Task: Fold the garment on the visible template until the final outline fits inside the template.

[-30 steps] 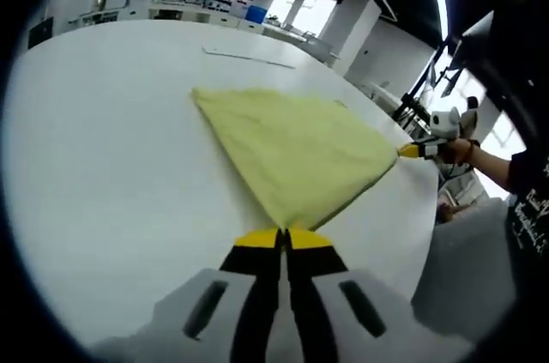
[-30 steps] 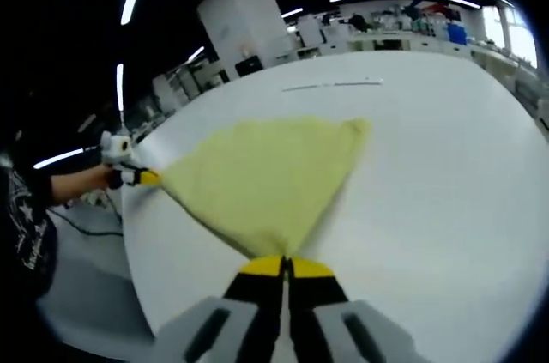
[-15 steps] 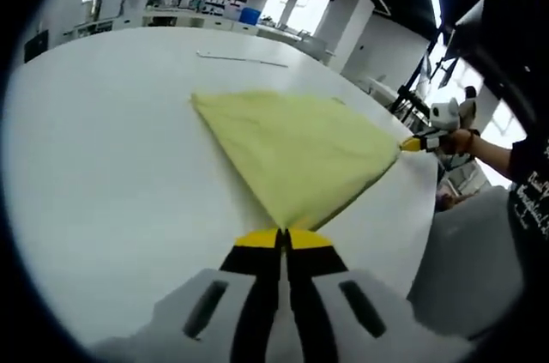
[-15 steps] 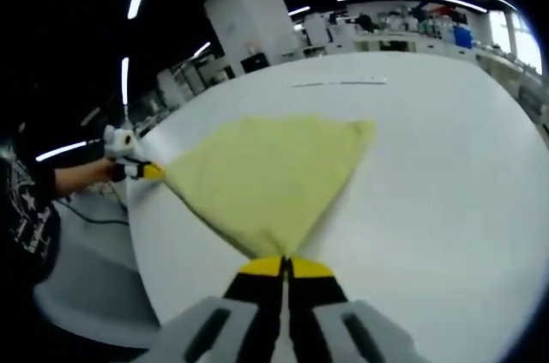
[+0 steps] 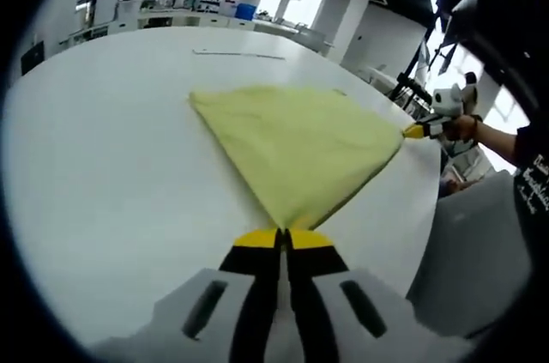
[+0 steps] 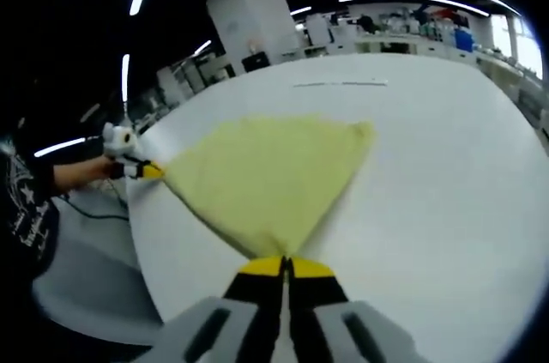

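No text, label, brand or number can be read with certainty in either view. The person's dark sleeve [image 5: 533,181] at the right edge of the left gripper view carries white lettering, too small and warped to make out. In the right gripper view the person's dark shirt [image 6: 24,208] at the left edge bears a white printed pattern, equally unreadable. Items on the far shelves are blurred.

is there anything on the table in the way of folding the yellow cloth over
Nothing visible does. Both grippers are already shut on corners of the yellow cloth: the left gripper on the near corner, the right gripper on another. The white table around the cloth shows no objects, just a thin line mark beyond it.
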### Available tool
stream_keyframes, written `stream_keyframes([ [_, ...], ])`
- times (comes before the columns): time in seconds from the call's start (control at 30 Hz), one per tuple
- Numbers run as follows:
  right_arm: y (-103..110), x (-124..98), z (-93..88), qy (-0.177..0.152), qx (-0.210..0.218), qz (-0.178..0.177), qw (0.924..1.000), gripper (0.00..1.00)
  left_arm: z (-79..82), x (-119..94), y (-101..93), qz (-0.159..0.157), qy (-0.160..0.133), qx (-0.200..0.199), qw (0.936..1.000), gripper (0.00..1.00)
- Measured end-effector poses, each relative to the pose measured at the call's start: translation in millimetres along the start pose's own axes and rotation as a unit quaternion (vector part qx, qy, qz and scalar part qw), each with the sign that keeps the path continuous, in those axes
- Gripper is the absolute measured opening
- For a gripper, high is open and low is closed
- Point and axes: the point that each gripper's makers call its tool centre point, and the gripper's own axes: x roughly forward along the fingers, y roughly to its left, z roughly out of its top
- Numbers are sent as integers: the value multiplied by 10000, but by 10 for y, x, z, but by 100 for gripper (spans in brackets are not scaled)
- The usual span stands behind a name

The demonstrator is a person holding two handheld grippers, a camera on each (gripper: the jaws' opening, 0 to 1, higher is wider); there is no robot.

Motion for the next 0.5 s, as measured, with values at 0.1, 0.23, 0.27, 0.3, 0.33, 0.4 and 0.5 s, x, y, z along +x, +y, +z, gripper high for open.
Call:
stream_keyframes([
  [0.1,7,17,-10,16,40,-45,10000,1,9,-10,20,52,-42,-92,9999,1],
  [0.23,9,33,46,-103,49,-126,9999,16,55,-15,68,206,-156,-110,9996,17],
  [0.27,13,38,58,-111,30,-145,9998,20,59,-19,94,250,-158,-78,9995,22],
  [0.3,-2,42,68,-115,14,-192,9997,25,75,-17,102,274,-182,-54,9994,30],
  [0.33,3,44,81,-118,-1,-225,9997,29,79,-15,103,289,-170,-30,9994,36],
  [0.4,45,43,128,-156,-32,-277,9995,40,107,-22,109,376,-190,41,9991,50],
  [0.5,95,24,214,-266,-165,-327,9990,53,198,-62,63,470,-300,141,9983,63],
])
